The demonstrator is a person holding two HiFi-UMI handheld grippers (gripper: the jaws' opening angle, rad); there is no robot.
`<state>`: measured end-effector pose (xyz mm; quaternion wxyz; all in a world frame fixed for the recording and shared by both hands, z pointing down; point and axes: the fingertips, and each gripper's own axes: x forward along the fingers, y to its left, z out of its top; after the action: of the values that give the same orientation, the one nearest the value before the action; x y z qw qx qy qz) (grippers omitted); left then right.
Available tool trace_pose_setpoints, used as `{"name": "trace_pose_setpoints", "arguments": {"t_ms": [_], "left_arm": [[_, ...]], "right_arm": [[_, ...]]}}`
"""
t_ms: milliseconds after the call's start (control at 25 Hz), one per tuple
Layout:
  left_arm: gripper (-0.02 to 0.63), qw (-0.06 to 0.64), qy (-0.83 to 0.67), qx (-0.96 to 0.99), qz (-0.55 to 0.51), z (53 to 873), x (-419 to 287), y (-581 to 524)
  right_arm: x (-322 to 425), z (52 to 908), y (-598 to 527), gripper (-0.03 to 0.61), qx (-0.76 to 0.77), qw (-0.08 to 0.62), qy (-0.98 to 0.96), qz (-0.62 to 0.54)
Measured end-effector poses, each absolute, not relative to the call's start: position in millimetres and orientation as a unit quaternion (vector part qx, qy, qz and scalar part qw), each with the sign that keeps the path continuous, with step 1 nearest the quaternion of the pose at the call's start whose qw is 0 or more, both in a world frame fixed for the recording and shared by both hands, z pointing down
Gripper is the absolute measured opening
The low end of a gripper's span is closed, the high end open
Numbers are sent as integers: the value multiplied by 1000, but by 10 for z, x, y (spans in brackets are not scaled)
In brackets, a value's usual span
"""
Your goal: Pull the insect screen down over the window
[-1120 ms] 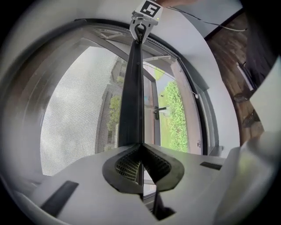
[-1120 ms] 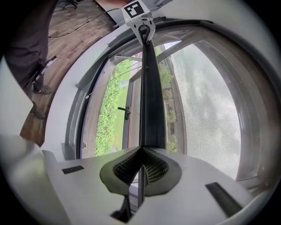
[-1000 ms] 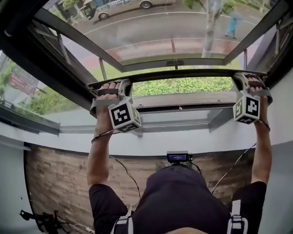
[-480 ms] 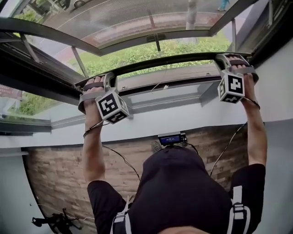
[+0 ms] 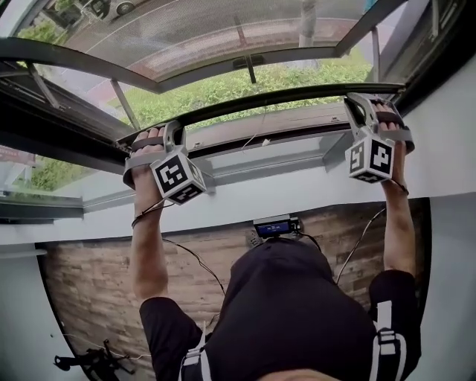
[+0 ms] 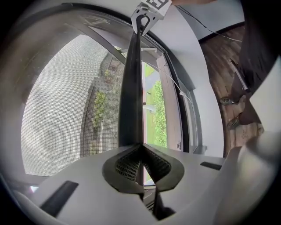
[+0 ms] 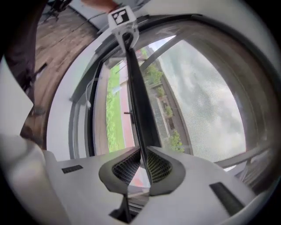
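The left gripper (image 6: 141,165) has its fingers pressed fully together on the thin edge of the bar (image 6: 131,88). The bar runs straight away from them to the right gripper (image 6: 148,8) at its far end. That right gripper (image 7: 139,169) has just been opening its fingers slightly. The bar (image 7: 140,105) is between them and the pads touch its edge on both sides.

Seen from the head view, the bar (image 5: 260,100) spans the window with one gripper at each end, the left gripper (image 5: 149,143) and the right gripper (image 5: 375,111). The screen (image 5: 193,37) hangs above it, a grey mesh over the upper part of the opening. Below the bar an uncovered strip shows grass (image 5: 245,82). Under that come the sill (image 5: 268,156), then a white wall (image 5: 223,212) and a wood floor (image 5: 97,290).

The screen's top is cut off by the picture edge. In the head view the hands and gripper bodies cover the fingertips. The street beyond the mesh is only hazy.
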<state>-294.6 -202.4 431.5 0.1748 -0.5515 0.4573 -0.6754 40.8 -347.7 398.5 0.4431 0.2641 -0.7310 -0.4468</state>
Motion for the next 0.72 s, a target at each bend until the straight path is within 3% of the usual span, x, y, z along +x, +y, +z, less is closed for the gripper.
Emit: {"name": "trace_pose_setpoints", "arguments": {"t_ms": [120,240,320,440,520,640,720], "left_arm": [[14,176,456,-547,-680,4301,-2949,-2030],[14,176,459,-543,-681,4296,-2963,-2022],[14,175,459,-543,-681,4306,-2959,-2010],[14,174,458,-542,-682,4305,-2953,-2021],[14,173,458,-543,-682,4313,-2932,-2022],[14,176,456,-544,-682,4299,-2931,-2024],[14,177,459,-543,-681,4289,-2936,-2031]], "right_arm": [[-18,4214,-2885,57,234,310,-881,-271],[-811,4788,-2410,249,94,170,-981,27],[-1200,4904,-2433,273,53,90,-979,174],[-1522,4812,-2648,265,24,17,-956,291],[-1589,4682,-2252,29,-82,16,-947,311],[-1450,4500,-1267,29,-230,26,-936,266],[-1380,4834,-1116,37,-218,77,-943,240]]}}
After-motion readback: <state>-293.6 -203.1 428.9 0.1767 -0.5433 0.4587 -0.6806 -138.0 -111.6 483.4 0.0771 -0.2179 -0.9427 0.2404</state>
